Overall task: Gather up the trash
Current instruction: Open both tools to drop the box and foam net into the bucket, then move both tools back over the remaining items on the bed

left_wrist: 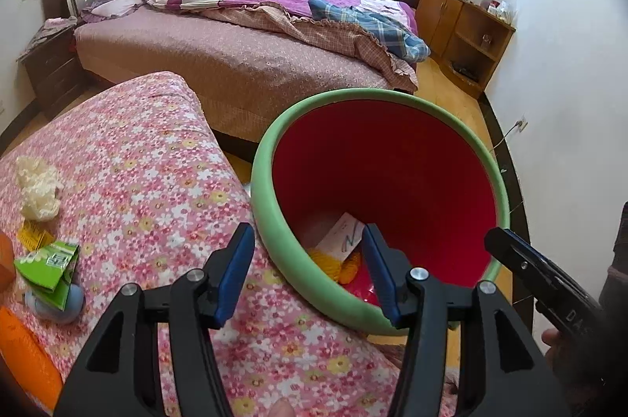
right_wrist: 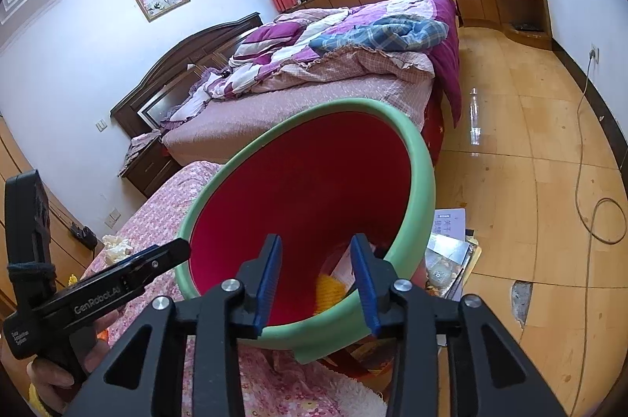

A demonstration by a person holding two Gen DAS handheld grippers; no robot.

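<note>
From the left wrist, your left tool [left_wrist: 310, 273] stood half open and empty over the green rim of the red bin [left_wrist: 392, 181]; the green wrapper [left_wrist: 49, 266] lay well left on the floral bed [left_wrist: 157, 161]. From the right wrist, your right tool [right_wrist: 316, 283] hung empty, partly open, above the bin's mouth, yellow trash [right_wrist: 329, 289] inside.

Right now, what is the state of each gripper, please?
Left gripper: open, holding nothing.
Right gripper: open, holding nothing, above the bin.
</note>
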